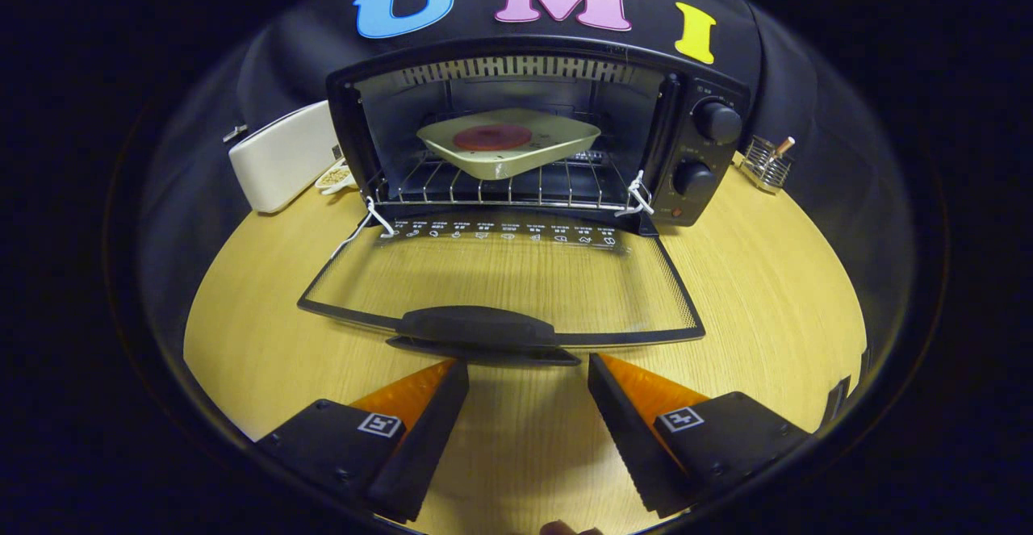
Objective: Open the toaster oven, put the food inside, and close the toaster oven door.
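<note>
The gripper (529,369) hangs over the wooden table (767,293) with its fingers spread apart and holding nothing, just short of the handle (478,328) of the toaster oven's (533,127) glass door (500,277), which lies folded down flat. Inside, on the wire rack (500,188), sits a pale dish (508,144) carrying a round reddish piece of food (492,137). Left of the oven stand a white box (282,156) and a small dish (335,176) of what may be grains, and a wire holder (765,164) stands to its right.

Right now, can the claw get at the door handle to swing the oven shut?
Probably yes. The claw is open and holds nothing, and the door handle lies just ahead of its tips on the lowered glass door, with bare tabletop between. The plate already sits on the rack.
</note>
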A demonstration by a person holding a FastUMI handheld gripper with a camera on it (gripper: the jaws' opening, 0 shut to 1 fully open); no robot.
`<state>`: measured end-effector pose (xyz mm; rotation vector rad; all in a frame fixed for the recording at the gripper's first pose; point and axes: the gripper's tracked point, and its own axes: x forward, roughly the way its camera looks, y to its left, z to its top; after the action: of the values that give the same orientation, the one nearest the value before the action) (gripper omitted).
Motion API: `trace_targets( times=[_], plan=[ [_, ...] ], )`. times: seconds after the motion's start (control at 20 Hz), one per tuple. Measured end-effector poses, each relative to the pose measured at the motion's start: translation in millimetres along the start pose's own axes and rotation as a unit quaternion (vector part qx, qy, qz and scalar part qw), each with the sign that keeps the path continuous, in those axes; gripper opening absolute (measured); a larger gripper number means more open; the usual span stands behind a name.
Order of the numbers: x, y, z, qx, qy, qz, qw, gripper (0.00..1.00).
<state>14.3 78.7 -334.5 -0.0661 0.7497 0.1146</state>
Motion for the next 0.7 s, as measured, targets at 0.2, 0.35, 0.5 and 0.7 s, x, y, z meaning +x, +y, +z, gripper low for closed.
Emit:
trace_targets(
  times=[0.2,0.35,0.5,0.7],
  plan=[
    [-19.7,1.3,22.6,0.005,-0.017,0.015,1.000,0.98],
    [-32.3,-0.3,53.6,0.009,-0.042,0.027,0.999,0.98],
    [-39.5,-0.1,95.0,0.005,-0.079,0.032,0.996,0.99],
    [-55.5,0.0,159.7,0.027,-0.133,0.039,0.990,0.99]
  ],
)
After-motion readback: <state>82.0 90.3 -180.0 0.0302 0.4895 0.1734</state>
